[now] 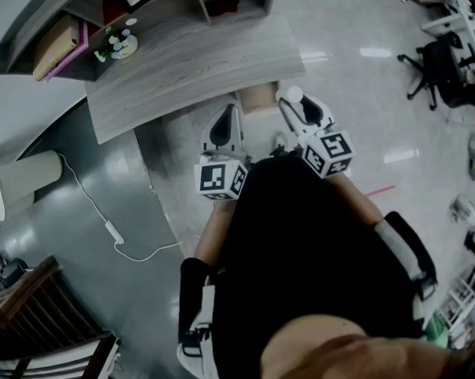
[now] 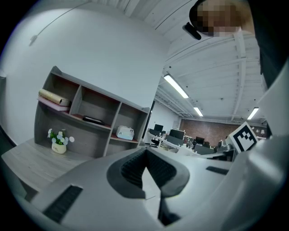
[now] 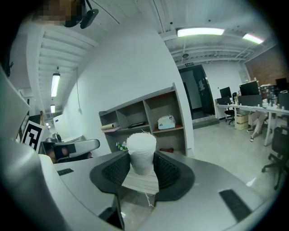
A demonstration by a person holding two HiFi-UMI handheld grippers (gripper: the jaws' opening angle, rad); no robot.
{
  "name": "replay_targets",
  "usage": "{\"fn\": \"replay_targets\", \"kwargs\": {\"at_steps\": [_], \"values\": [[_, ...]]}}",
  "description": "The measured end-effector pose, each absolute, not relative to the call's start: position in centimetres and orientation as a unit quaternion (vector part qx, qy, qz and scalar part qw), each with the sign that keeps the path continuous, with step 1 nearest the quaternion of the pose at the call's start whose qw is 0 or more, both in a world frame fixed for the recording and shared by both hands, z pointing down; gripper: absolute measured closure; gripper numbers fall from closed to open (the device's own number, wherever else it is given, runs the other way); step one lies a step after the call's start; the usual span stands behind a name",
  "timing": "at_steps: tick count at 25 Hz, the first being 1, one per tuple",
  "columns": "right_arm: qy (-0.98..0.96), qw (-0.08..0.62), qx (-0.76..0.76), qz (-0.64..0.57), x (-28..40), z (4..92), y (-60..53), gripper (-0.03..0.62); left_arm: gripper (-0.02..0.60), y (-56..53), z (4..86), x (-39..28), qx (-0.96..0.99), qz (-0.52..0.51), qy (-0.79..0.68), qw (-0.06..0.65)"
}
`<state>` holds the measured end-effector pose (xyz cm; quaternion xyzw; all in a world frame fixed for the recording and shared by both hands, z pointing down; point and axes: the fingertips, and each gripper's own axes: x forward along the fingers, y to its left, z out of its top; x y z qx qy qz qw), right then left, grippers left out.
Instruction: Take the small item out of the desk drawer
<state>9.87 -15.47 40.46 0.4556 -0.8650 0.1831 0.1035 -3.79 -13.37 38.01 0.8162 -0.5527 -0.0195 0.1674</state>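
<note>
A small white spool with loose threads [image 3: 141, 152] stands between the dark ribbed pads of my right gripper [image 3: 141, 163], which is shut on it. In the head view the spool [image 1: 294, 93] shows as a white dot at the tip of the right gripper [image 1: 298, 105], just off the front edge of the pale wood desk [image 1: 193, 65]. A tan drawer [image 1: 258, 99] shows under that edge, between the two grippers. My left gripper [image 1: 224, 124] is held up beside it, and its pads [image 2: 135, 168] meet with nothing between them.
At the back of the desk stands a shelf unit [image 2: 90, 115] with a flower pot [image 2: 58, 141] and a white device [image 2: 125, 132]. A white cable [image 1: 113, 229] lies on the floor at the left. A black office chair [image 1: 443, 64] stands at the far right.
</note>
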Motion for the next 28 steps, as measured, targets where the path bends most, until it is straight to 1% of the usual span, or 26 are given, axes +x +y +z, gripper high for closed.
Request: {"fn": "replay_targets", "kwargs": {"at_steps": [28], "values": [[-0.878,0.105,0.434,0.173,9.5,40.3,-15.1,0.434,0.583,-13.5,38.4,-2.8,0.817,-0.013,-0.551,0.168]]}}
